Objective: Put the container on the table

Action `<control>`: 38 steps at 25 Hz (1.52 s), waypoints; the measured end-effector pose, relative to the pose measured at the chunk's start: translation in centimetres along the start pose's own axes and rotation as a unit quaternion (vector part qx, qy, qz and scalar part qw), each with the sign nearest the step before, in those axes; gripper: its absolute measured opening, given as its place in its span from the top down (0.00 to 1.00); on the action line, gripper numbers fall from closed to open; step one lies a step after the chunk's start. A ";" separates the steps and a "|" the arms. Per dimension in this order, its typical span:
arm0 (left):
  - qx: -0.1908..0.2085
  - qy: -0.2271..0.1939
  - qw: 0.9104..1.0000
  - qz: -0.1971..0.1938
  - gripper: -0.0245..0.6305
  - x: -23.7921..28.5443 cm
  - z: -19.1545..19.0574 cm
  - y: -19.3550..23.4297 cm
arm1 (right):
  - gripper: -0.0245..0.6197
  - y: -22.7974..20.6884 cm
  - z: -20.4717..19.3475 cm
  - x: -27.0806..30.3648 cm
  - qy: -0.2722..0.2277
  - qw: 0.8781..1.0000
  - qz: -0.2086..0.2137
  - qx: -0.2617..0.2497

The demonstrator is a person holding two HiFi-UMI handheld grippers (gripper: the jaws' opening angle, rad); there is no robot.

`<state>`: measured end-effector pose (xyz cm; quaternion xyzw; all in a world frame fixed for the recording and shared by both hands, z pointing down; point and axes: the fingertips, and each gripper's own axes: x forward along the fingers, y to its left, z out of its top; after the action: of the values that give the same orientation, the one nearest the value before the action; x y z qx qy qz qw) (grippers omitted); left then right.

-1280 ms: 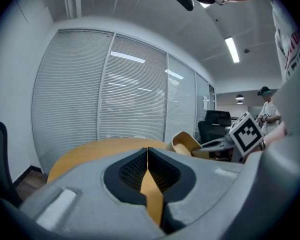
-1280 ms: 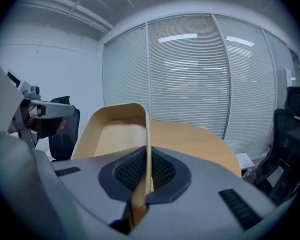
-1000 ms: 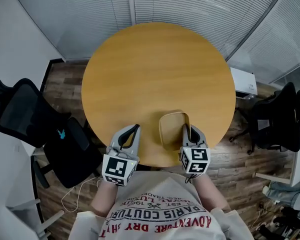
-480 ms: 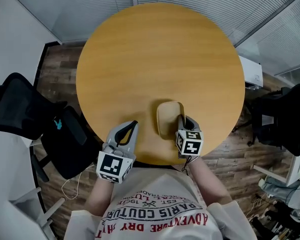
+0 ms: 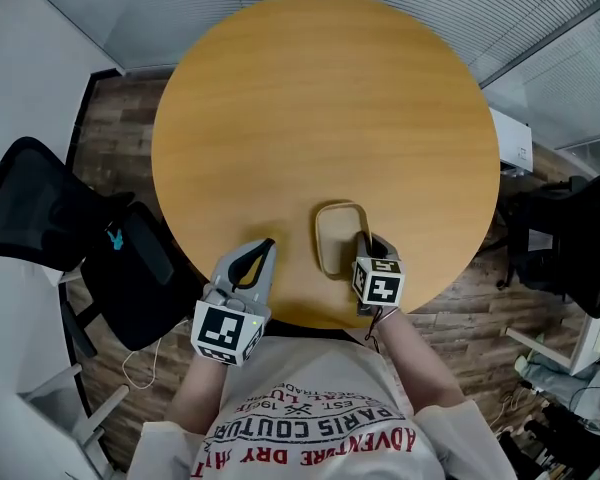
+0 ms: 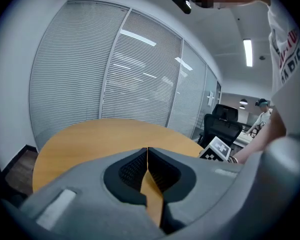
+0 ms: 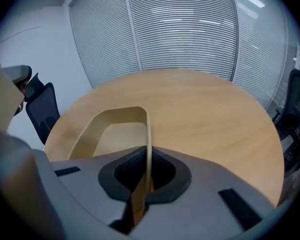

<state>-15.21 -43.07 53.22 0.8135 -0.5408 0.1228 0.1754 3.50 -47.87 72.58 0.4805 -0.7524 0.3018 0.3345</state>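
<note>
Right claw [image 5: 364, 240] is clamping the wall of the container [image 5: 337, 236] over the counter [image 5: 320, 108]; left claw [image 5: 267, 245] is hovering closed, empty

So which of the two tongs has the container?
The right tongs: they are shut on a side wall of the beige rounded container. The left tongs are shut on nothing, off to its side.

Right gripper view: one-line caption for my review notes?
Right gripper shut on the tan container by its side wall, round wooden table beneath.
</note>
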 end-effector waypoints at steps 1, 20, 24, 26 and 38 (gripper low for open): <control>0.000 0.000 1.000 -0.001 0.94 0.1 0.0 -0.1 | 0.94 0.0 0.1 0.1 -0.002 1.000 0.000 -0.002; -0.017 -0.038 0.999 0.032 0.94 -3.8 2.1 -0.5 | 0.88 0.9 6.1 -7.5 -0.088 0.996 0.014 0.018; -0.013 -0.055 0.998 0.039 0.94 -4.6 3.2 -0.9 | 0.95 1.9 8.4 -11.0 -0.140 0.989 0.042 -0.003; -0.006 -0.065 0.997 0.039 0.94 -4.9 3.9 -1.5 | 0.95 2.4 9.3 -13.0 -0.169 0.984 0.051 -0.021; 0.030 -0.107 0.993 0.037 0.94 -6.1 7.3 -4.1 | 0.95 3.6 13.8 -23.5 -0.346 0.930 0.040 -0.119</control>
<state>-13.73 -39.58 43.59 0.8061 -0.5825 0.0576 0.0873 4.56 -45.07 45.25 0.4817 -0.8702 0.0385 0.0960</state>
